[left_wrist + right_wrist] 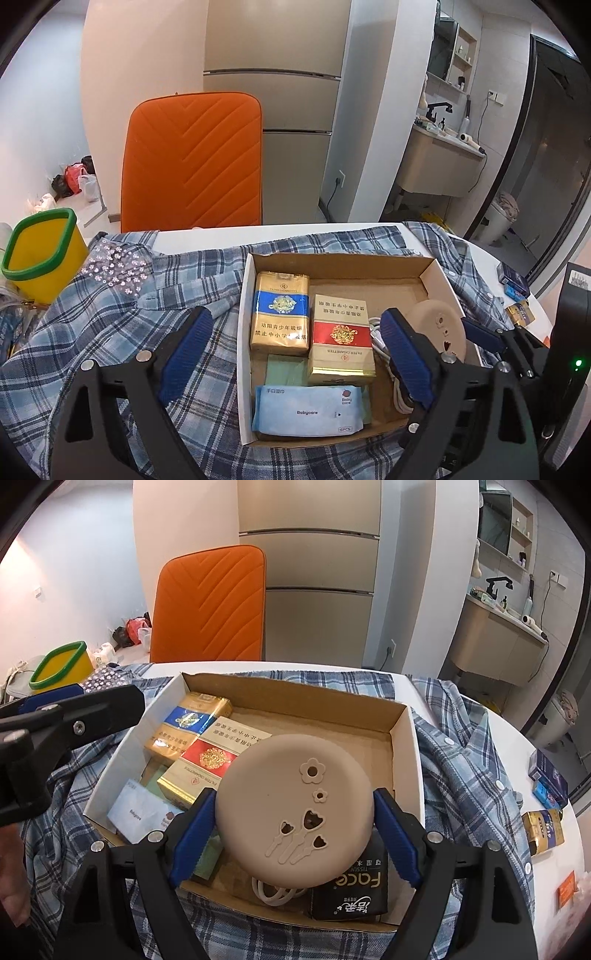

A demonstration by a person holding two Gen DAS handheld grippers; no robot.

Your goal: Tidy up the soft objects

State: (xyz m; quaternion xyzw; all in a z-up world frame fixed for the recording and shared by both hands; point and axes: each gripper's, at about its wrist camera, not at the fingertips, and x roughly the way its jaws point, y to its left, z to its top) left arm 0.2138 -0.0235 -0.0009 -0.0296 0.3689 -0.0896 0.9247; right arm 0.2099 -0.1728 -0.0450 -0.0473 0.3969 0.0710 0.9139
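Note:
A cardboard box (436, 275) (406, 746) sits on a blue plaid shirt (110, 325) (461, 760) spread over the table. My right gripper (295, 829) is shut on a round beige silicone disc (295, 805) (441, 325) with flower cut-outs, held above the box's near right part. My left gripper (295, 350) is open and empty above the box's left side. In the box lie a gold and blue pack (280, 314), a gold and red pack (341, 339), a blue Babycare wipes pack (308, 410), a black tissue pack (354, 890) and a white cable (273, 891).
A yellow bin with a green rim (40, 254) (61, 668) stands at the left. An orange chair (192, 162) is behind the table. Small boxes (546, 805) lie on the table's right edge. A sequinned pouch (118, 269) lies on the shirt.

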